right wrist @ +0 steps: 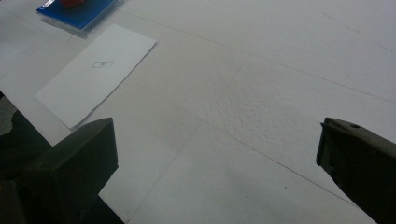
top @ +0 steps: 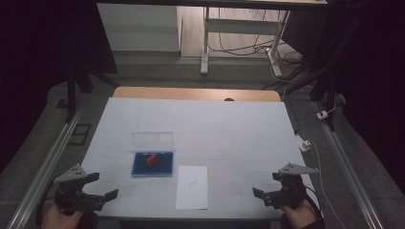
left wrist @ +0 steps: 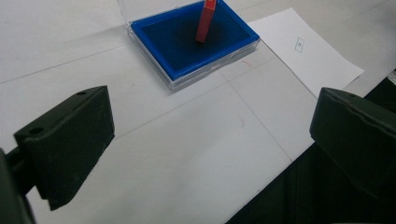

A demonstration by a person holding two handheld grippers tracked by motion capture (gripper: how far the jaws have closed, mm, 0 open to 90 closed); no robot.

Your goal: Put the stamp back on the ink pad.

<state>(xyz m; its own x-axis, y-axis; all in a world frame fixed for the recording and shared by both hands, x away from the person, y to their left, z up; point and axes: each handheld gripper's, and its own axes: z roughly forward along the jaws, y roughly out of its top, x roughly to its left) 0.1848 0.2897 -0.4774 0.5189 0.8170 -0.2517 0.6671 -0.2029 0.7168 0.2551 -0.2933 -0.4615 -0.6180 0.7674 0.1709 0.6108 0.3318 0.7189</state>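
A blue ink pad (top: 153,163) (left wrist: 194,42) lies in a clear case with its lid raised, left of the table's middle. A red stamp (top: 152,160) (left wrist: 206,21) stands on the pad. Right of it lies a white sheet (top: 192,186) (left wrist: 306,49) (right wrist: 95,72) with a small printed box. My left gripper (top: 104,186) (left wrist: 210,140) hovers open at the front left corner, apart from the pad. My right gripper (top: 267,186) (right wrist: 219,172) is open over the front right of the table, with nothing between its jaws.
A white cover (top: 215,133) spreads over the wooden table (top: 196,93). Metal rails (top: 43,167) run along both sides. A white cable and plug (top: 305,143) lie off the right edge. A desk frame (top: 239,33) stands beyond.
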